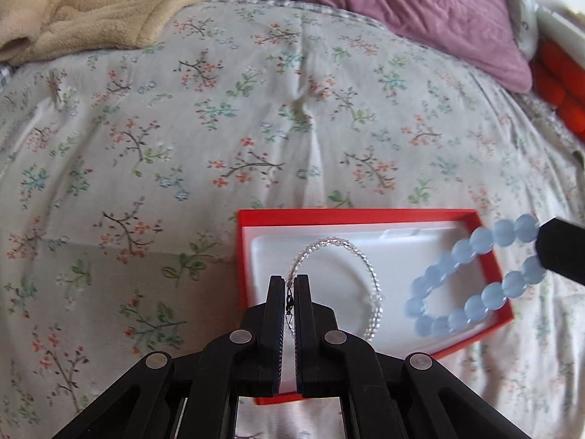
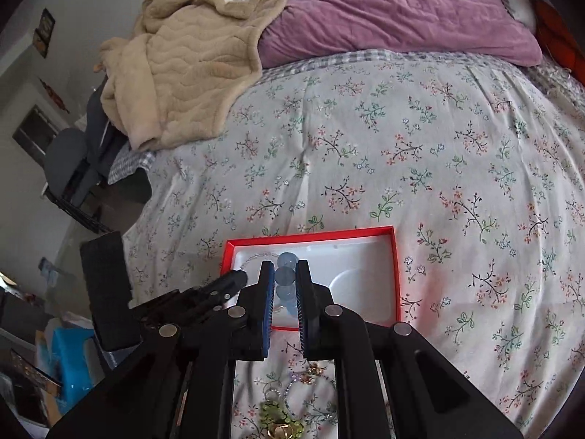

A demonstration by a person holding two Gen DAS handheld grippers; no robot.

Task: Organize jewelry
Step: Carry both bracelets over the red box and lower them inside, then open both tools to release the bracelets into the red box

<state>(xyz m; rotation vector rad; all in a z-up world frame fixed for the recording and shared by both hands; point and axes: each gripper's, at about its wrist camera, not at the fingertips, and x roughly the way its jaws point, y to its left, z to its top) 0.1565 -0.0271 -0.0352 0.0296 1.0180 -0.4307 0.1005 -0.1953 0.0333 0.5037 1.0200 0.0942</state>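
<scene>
A red box [image 1: 351, 216] with a white insert lies on the floral bedspread; it also shows in the right wrist view [image 2: 310, 237]. My left gripper [image 1: 289, 281] is shut on the clasp of a clear beaded bracelet [image 1: 365, 256] that loops over the insert. My right gripper [image 2: 285, 272] is shut on a blue beaded bracelet [image 2: 285, 276]; in the left wrist view this blue bracelet [image 1: 471, 281] hangs over the box's right side from the right gripper's tip [image 1: 559, 248]. The left gripper [image 2: 234, 278] shows in the right wrist view at the box's left edge.
Loose jewelry, among it a green and gold piece [image 2: 281, 420] and a small ring piece [image 2: 310, 380], lies on the bedspread below my right gripper. A beige blanket [image 2: 190, 58] and a purple pillow [image 2: 395, 11] lie at the far end of the bed. The bed's left edge [image 2: 146, 190] drops to the floor.
</scene>
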